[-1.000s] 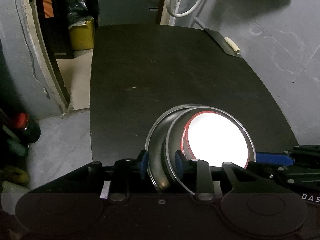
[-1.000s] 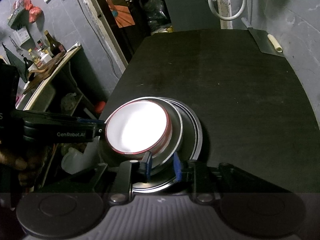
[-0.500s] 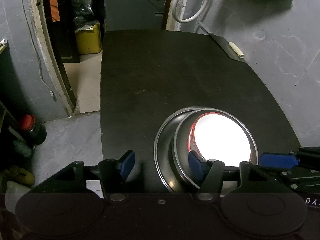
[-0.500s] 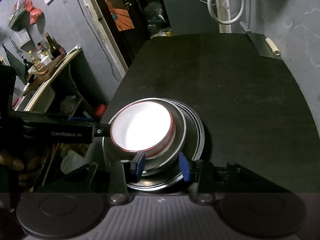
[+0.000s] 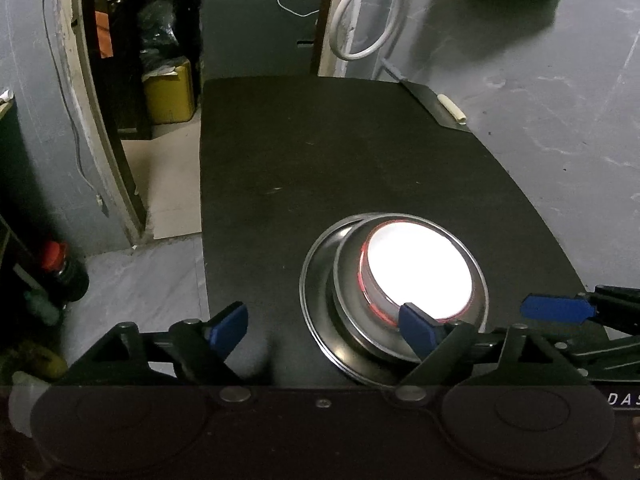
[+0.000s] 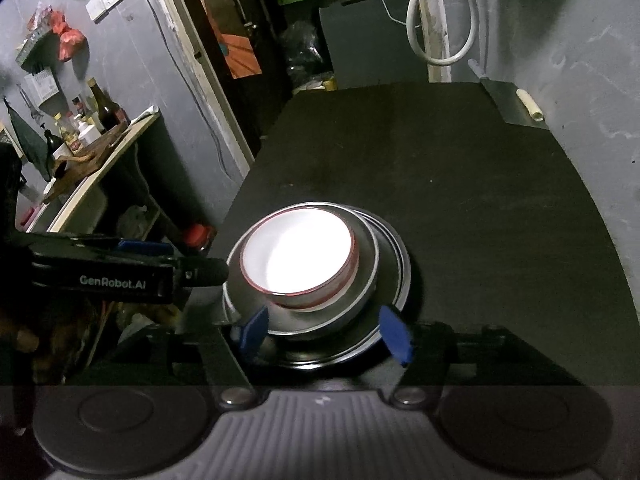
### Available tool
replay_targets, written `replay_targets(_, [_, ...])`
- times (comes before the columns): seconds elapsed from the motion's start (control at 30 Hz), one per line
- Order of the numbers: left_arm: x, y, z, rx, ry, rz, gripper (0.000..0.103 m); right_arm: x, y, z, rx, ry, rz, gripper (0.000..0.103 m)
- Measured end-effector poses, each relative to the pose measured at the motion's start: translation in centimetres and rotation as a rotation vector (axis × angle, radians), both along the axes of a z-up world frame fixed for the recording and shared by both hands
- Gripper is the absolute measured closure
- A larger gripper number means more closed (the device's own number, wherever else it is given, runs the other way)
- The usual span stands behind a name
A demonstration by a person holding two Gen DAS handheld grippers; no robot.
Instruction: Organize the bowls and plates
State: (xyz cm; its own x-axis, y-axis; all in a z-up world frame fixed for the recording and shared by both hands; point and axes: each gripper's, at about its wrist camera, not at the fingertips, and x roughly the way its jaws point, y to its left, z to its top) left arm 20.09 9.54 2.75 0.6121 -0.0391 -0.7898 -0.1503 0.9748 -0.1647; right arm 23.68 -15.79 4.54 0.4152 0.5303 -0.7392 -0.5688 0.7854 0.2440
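Observation:
On the black table [image 5: 320, 160] stands one stack: a steel plate [image 5: 316, 300] at the bottom, a steel bowl [image 5: 346, 276] on it, and a white red-rimmed bowl [image 5: 418, 276] inside. My left gripper [image 5: 323, 326] is at the stack's left near edge. Its jaws are opening; the plate's rim lies between them, and the pads do not press on it. My right gripper [image 6: 325, 332] is at the near side of the same stack [image 6: 298, 252]. Its jaws are also opening, astride the steel bowl [image 6: 366, 280] without touching it.
A small white roll [image 5: 452, 108] lies on a metal sheet at the table's far right corner. A white hose [image 5: 360, 20] hangs on the wall behind. Left of the table are a doorway, a yellow container [image 5: 168, 92] and a side shelf with bottles [image 6: 92, 124].
Both grippers were shut on the stack's rims. Their jaws have now spread wide and let go. Both have drawn back and up a little. The stack has stayed in place.

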Motion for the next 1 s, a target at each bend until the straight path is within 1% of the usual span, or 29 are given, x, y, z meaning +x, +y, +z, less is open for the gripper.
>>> replay_targets(0.13, [-1.0, 0.0, 0.4, 0.009, -0.012, 0.012, 0.010, -1.0, -0.3, 0.5, 0.005, -0.022, -0.029, 0.026])
replay_targets(0.37, [-3.0, 0.2, 1.2, 0.025, -0.038, 0.056, 0.001, -2.9, -1.0, 1.4, 0.017, -0.056, -0.066, 0.013])
replay_targets(0.67, [-6.4, 0.3, 2.3, 0.034, -0.068, 0.077, 0.001, -5.9, -1.5, 2.1, 0.038, -0.097, -0.095, 0.001])
replay_targets(1.0, [-10.7, 0.1, 3.1, 0.038, -0.089, 0.072, 0.001, -10.2, -1.7, 3.0, 0.075, -0.149, -0.138, 0.000])
